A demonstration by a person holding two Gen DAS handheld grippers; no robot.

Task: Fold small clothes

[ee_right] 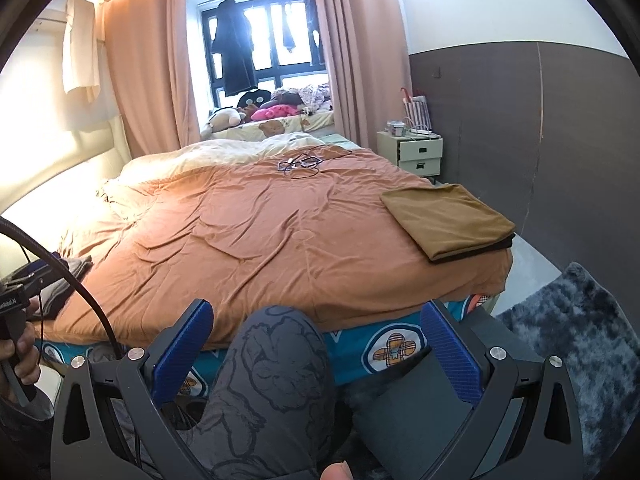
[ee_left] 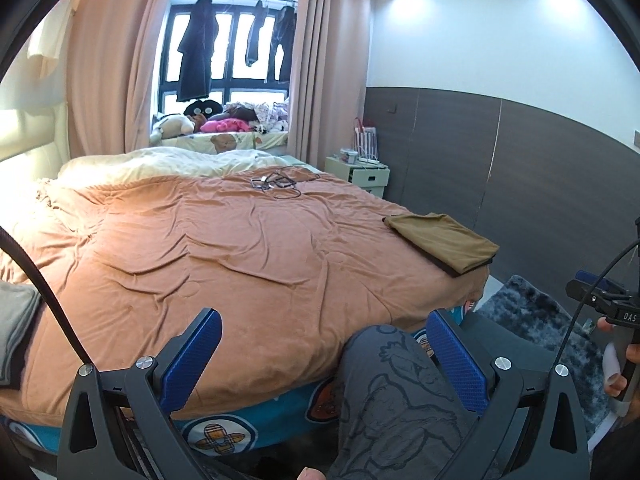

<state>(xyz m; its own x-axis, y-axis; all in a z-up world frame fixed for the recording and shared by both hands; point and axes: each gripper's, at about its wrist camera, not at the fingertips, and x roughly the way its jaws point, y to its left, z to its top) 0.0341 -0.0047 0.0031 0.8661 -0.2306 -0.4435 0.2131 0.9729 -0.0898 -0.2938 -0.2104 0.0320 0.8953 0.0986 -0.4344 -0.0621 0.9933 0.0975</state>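
1. At the bed's near right corner lies the folded tan garment, flat and squared, with a darker folded piece showing under its near edge; both sit close to the bed's edge.
2. On the left side of the bed, a small heap of grey unfolded clothes lies at the bed's margin, partly hidden behind the other handle; it looks like the next work.
3. Judging by the drape and creases, these are light, limp knits: they will sag and slide under their own weight, not hold a shape. A pinch at a seam, hem corner or shoulder should carry one; a grab mid-panel would likely bunch it.
4. The orange cover is itself soft and wrinkled, so a low pinch risks catching the bedding along with the garment.
5. The left tongs stand spread wide with nothing between the blue pads, held above the person's knee at the foot of the bed.
6. The right tongs are likewise spread and empty, over the same patterned trouser leg.
7. Farther off: cables near the cream duvet, a bedside cabinet, a grey rug.
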